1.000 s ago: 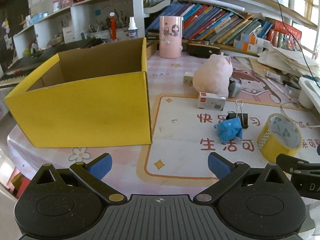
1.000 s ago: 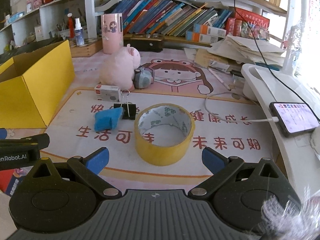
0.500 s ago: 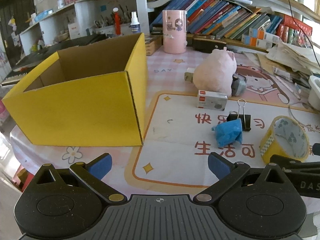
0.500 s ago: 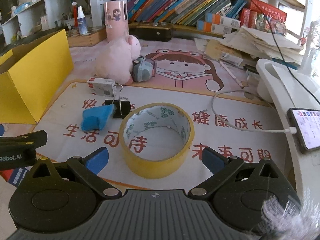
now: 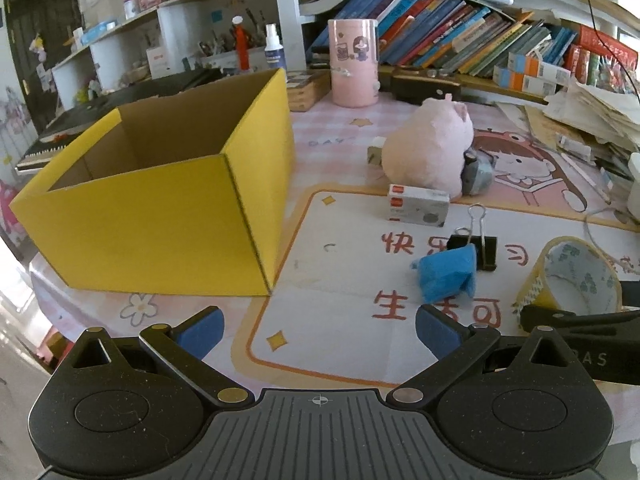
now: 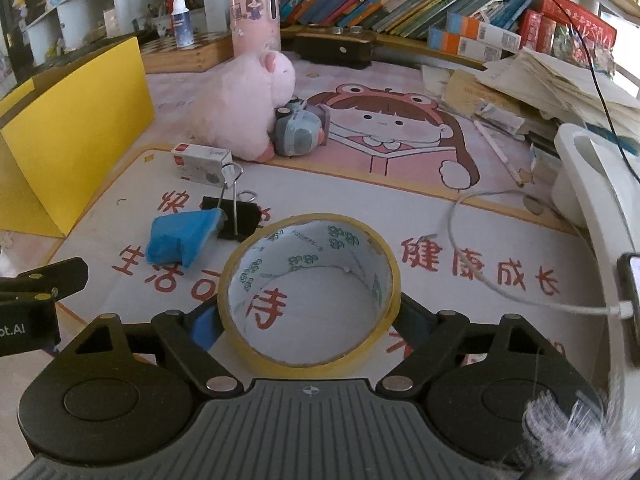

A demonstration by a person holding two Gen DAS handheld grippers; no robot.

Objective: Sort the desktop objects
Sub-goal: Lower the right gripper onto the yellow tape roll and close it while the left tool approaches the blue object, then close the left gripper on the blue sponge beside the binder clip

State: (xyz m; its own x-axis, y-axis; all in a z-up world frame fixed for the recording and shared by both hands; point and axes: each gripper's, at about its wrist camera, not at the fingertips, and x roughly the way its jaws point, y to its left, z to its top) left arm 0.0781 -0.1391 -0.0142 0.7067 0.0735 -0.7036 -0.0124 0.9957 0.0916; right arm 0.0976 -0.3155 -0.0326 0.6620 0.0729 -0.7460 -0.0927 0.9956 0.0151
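A yellow tape roll (image 6: pixel 304 258) lies flat on the printed desk mat, between the fingers of my right gripper (image 6: pixel 308 316). The jaws are closing and both pads touch its outer wall. In the left wrist view the same tape roll (image 5: pixel 576 276) sits at the right, with a right finger beside it. My left gripper (image 5: pixel 318 326) is open and holds nothing, hovering above the mat's near edge. The open yellow cardboard box (image 5: pixel 160 220) stands left. A crumpled blue piece (image 6: pixel 180 236), a black binder clip (image 6: pixel 240 212), a small white box (image 6: pixel 202 162) and a pink plush (image 6: pixel 244 112) lie on the mat.
A grey-blue toy (image 6: pixel 300 132) leans on the plush. A pink cup (image 5: pixel 354 64) and a row of books (image 5: pixel 460 44) stand at the back. A white cable (image 6: pixel 480 264) runs to a phone (image 6: pixel 632 300) at the right, beside stacked papers (image 6: pixel 560 84).
My right gripper has moved forward and down over the tape roll, and its fingers have closed from wide open onto the roll's sides. The left gripper has shifted sideways, staying open.
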